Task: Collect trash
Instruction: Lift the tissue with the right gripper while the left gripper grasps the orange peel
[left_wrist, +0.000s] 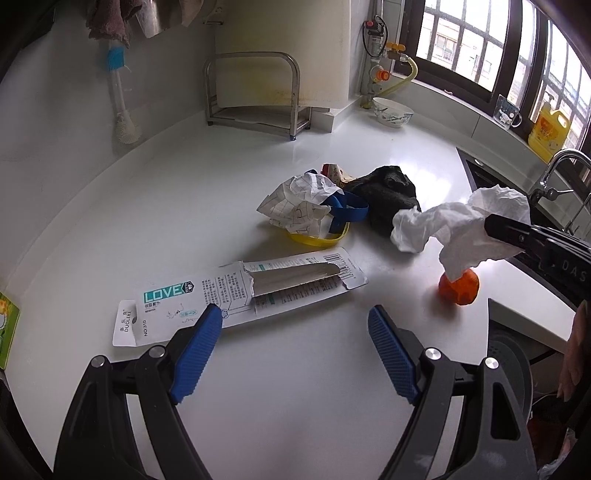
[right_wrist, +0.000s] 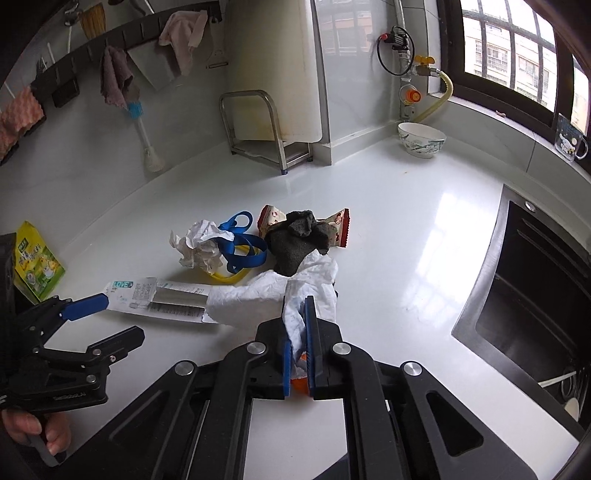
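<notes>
- At the far left edge of the white kitchen counter (left_wrist: 280, 406) lies a yellow-green printed packet (right_wrist: 37, 269).
- The left gripper (left_wrist: 295, 321) hangs just over the counter with its blue-padded fingers (left_wrist: 199, 350) spread wide and nothing between them; its left pad overlaps the near edge of a torn white cardboard knife package printed "LOVE" (left_wrist: 236, 291) (whether it touches the card cannot be told).
- Behind the package sits a small heap: a crumpled ball of gridded white paper (left_wrist: 299, 203), a blue strap loop (left_wrist: 347, 212) and a yellow plastic ring (left_wrist: 317, 240) under them.
- Just right of that heap lies a dark grey rough sponge-like lump (right_wrist: 299, 240), resting on a red-and-white printed snack wrapper (right_wrist: 340, 225).
- The right gripper (right_wrist: 299, 332) has its blue pads pressed together on a crumpled white paper tissue (right_wrist: 258, 299), which is lifted off the counter and trails out ahead of the fingers toward the dark lump.
- Below the hanging tissue an orange piece of fruit peel (left_wrist: 460, 286) sits on the counter, the tissue's lower tip touching or just above it.
- Further right, a black sunken sink (right_wrist: 532, 280) with a chrome tap (left_wrist: 557, 166).
- Far back by the window stand a white patterned ceramic bowl (left_wrist: 392, 111) and a yellow detergent bottle (left_wrist: 548, 129).
</notes>
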